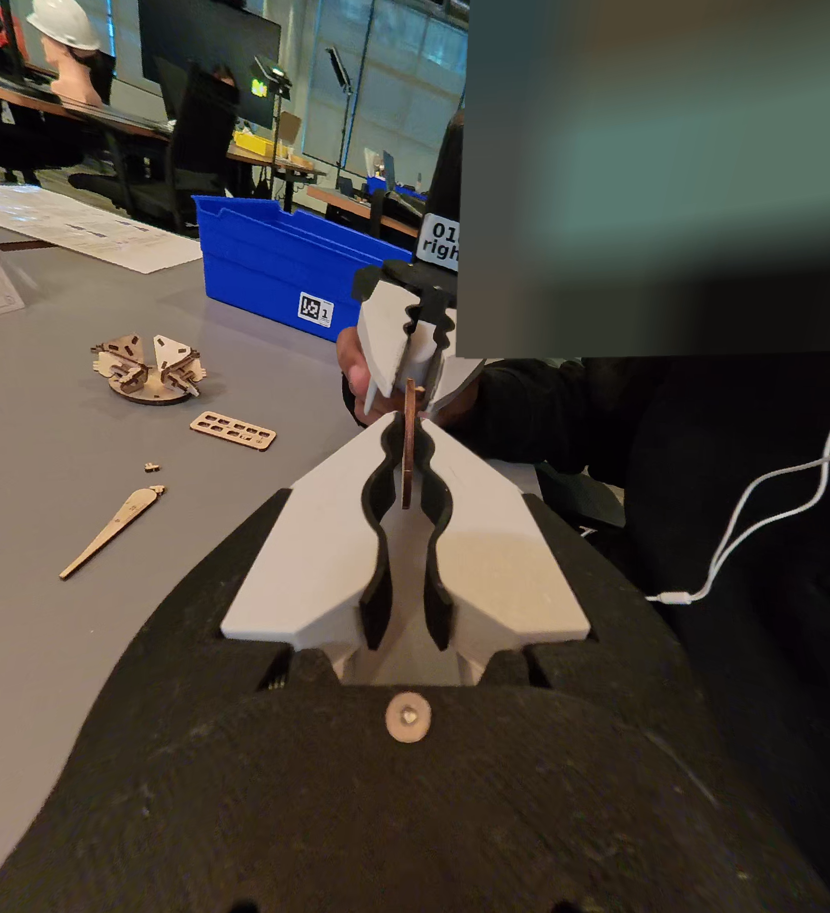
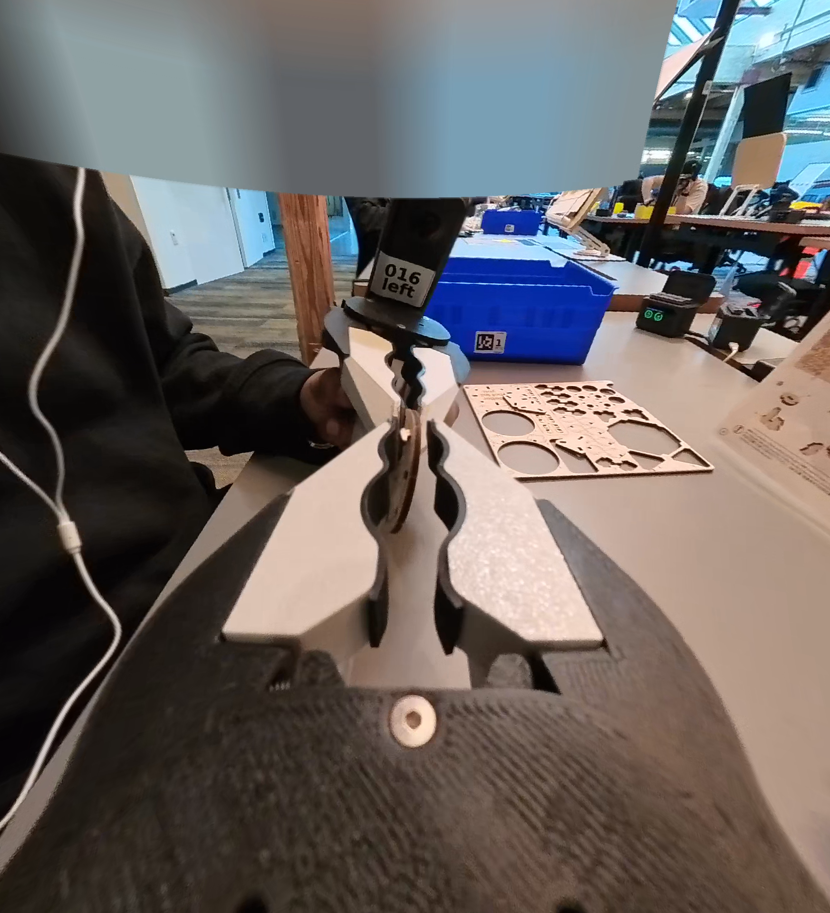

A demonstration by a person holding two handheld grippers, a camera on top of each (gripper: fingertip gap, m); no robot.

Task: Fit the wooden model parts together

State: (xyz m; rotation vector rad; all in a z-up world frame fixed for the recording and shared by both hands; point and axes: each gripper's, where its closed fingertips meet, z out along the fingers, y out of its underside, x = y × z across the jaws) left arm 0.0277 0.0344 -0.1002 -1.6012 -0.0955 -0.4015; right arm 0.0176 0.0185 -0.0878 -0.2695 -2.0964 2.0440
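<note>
My left gripper is shut on a thin round wooden disc, which stands edge-on between its pads above the grey table. My right gripper faces it from the far side, its fingers straddling the disc's top edge, where a small peg sticks out. In the right wrist view the disc stands between the fingers of my right gripper. It lies close to the left finger, with a gap to the right pad, so nothing presses on it. The left gripper grips the disc's far edge.
A blue bin stands behind, also in the right wrist view. A wooden assembly, a slotted strip and a pointed wooden piece lie left. A cut-out wooden sheet and an instruction sheet lie right. The grippers are tip to tip, or close to it.
</note>
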